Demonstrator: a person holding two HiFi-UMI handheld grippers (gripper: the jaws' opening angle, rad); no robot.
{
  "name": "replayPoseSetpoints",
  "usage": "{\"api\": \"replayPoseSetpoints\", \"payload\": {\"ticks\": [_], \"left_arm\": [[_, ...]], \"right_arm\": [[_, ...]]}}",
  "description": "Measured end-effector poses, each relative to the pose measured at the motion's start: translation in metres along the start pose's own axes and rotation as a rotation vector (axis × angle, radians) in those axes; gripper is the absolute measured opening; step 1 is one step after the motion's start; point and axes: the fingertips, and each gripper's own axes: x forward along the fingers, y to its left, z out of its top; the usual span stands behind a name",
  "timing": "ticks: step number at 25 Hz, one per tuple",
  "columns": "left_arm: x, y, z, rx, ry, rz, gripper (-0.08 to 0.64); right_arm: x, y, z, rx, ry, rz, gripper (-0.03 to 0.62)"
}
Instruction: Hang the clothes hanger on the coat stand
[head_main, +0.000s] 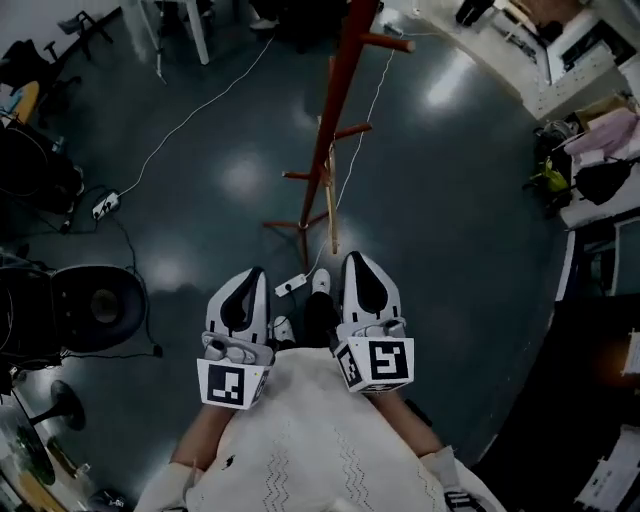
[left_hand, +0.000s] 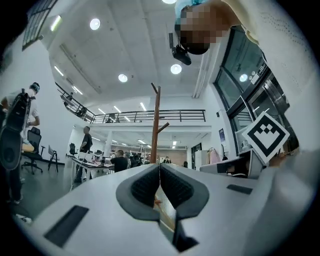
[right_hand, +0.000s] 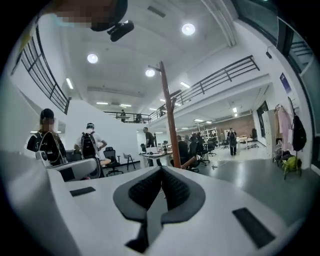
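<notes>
Before coat stand (head_main: 340, 90): left gripper (head_main: 257, 272), right gripper (head_main: 353, 259) jaws closed, empty; hanger (head_main: 332, 215) hung.

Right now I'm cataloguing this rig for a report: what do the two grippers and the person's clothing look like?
Both the left gripper and right gripper have smooth white shells tapering to a tip, with dark ribbed pads inside. Each carries a cube with black-and-white square markers at its rear. The person wears a white knit sweater with zigzag stitching.
</notes>
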Motion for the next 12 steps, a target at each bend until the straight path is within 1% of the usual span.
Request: {"api": "replayPoseSetpoints", "payload": {"ticks": [7, 12], "left_arm": [[-0.013, 0.002, -0.005, -0.004, 0.019, -0.009, 0.012], [-0.017, 0.000, -0.004, -0.002, 0.019, -0.003, 0.012]], "right_arm": [[-0.011, 0.010, -0.008, -0.024, 0.007, -0.012, 0.020], [-0.015, 0.008, -0.018, -0.001, 0.033, -0.018, 0.020]]}}
